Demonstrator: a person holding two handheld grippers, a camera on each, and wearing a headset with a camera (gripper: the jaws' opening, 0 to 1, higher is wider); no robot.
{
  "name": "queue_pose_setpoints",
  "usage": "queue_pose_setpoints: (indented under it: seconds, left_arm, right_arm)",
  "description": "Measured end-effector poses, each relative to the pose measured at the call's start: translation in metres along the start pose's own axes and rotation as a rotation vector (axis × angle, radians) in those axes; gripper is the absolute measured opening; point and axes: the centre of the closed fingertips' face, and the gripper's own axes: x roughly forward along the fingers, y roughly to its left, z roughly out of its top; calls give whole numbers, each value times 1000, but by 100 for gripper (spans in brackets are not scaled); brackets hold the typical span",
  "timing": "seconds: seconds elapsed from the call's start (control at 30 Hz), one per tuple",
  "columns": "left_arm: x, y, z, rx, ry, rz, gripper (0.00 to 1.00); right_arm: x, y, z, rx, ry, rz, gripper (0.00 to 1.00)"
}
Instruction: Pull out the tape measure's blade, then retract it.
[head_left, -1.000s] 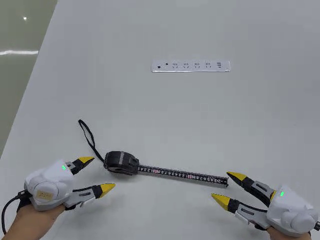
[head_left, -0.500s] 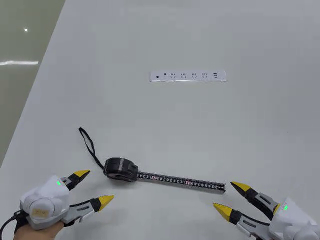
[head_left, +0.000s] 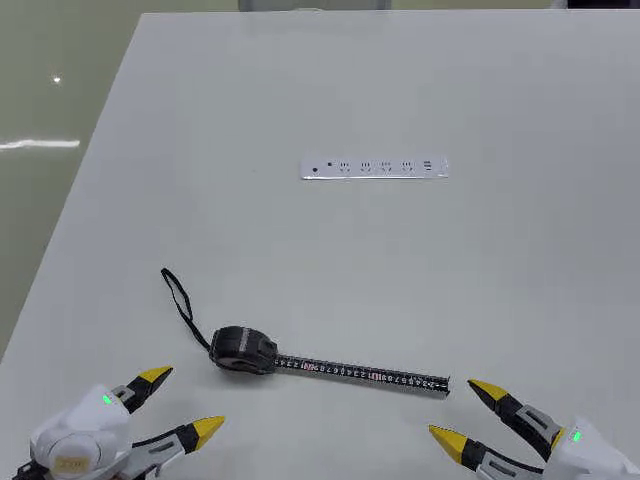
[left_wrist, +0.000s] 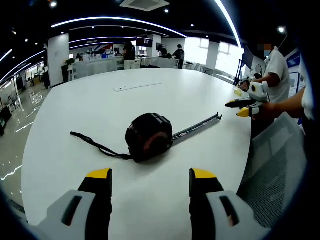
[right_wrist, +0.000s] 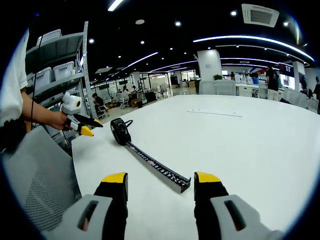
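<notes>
A black tape measure (head_left: 242, 349) lies on the white table with its dark blade (head_left: 360, 374) drawn out to the right, ending in a hook (head_left: 445, 383). A black wrist strap (head_left: 180, 298) trails from the case toward the far left. My left gripper (head_left: 182, 404) is open at the near left, a short way from the case (left_wrist: 149, 136). My right gripper (head_left: 472, 412) is open at the near right, just short of the blade tip (right_wrist: 184, 185). Neither gripper touches the tape.
A white power strip (head_left: 373, 167) lies flat farther back on the table. The table's left edge (head_left: 70, 200) drops to a glossy floor. A mesh chair back (right_wrist: 40, 175) stands close behind the near edge.
Both grippers have drawn back toward the near edge, away from the tape. The tape measure itself stays put with the blade out; the head camera has tilted up.
</notes>
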Motion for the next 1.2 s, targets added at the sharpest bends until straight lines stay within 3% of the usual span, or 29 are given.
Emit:
queue_pose_setpoints:
  seconds: [0.5,1.2]
  left_arm:
    - [-15,0,-3,-81,-44,32,64]
    - [-34,-5,-6,-114,-90,67,68]
  right_arm:
    - [-10,14,0,0,-12,-10,55]
    - [-27,21,-2,14,-37,-55,61]
